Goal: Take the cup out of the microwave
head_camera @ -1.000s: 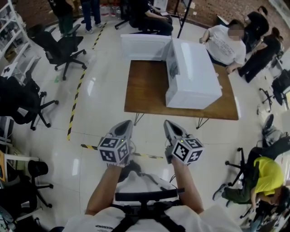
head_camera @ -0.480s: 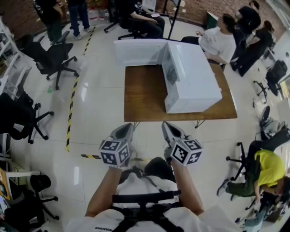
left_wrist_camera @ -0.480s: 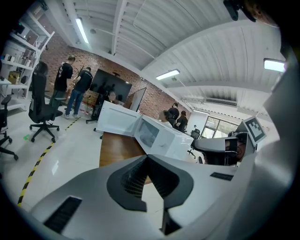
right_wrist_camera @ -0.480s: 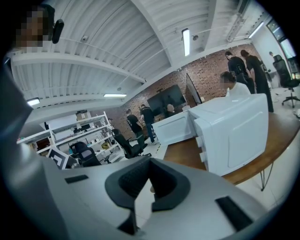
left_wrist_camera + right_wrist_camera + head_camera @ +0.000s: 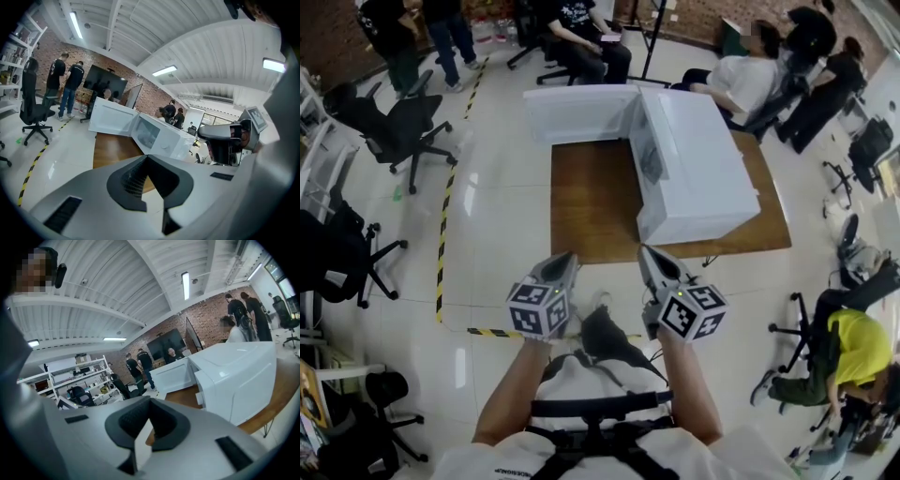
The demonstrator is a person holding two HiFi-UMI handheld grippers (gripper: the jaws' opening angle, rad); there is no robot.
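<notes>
A white microwave point(image 5: 694, 159) stands on the right half of a brown wooden table point(image 5: 591, 206), its door point(image 5: 581, 112) swung wide open to the left. No cup shows in any view; in the left gripper view the microwave's point(image 5: 164, 140) dark opening is too small to make anything out. My left gripper point(image 5: 565, 258) and right gripper point(image 5: 649, 255) are held side by side at the table's near edge, pointing at it. Both are shut with nothing between their jaws, as seen in the left gripper's point(image 5: 146, 157) and the right gripper's point(image 5: 150, 400) own views.
Black office chairs point(image 5: 403, 122) stand on the glossy floor at the left. Yellow-black tape point(image 5: 445, 234) runs along the floor left of the table. People sit behind the table point(image 5: 750, 75), and one in yellow point(image 5: 848, 361) sits at the right.
The person has stepped forward: the table and microwave are nearer, and both gripper tips, formerly short of the table, now reach its near edge. Both grippers stay shut.
</notes>
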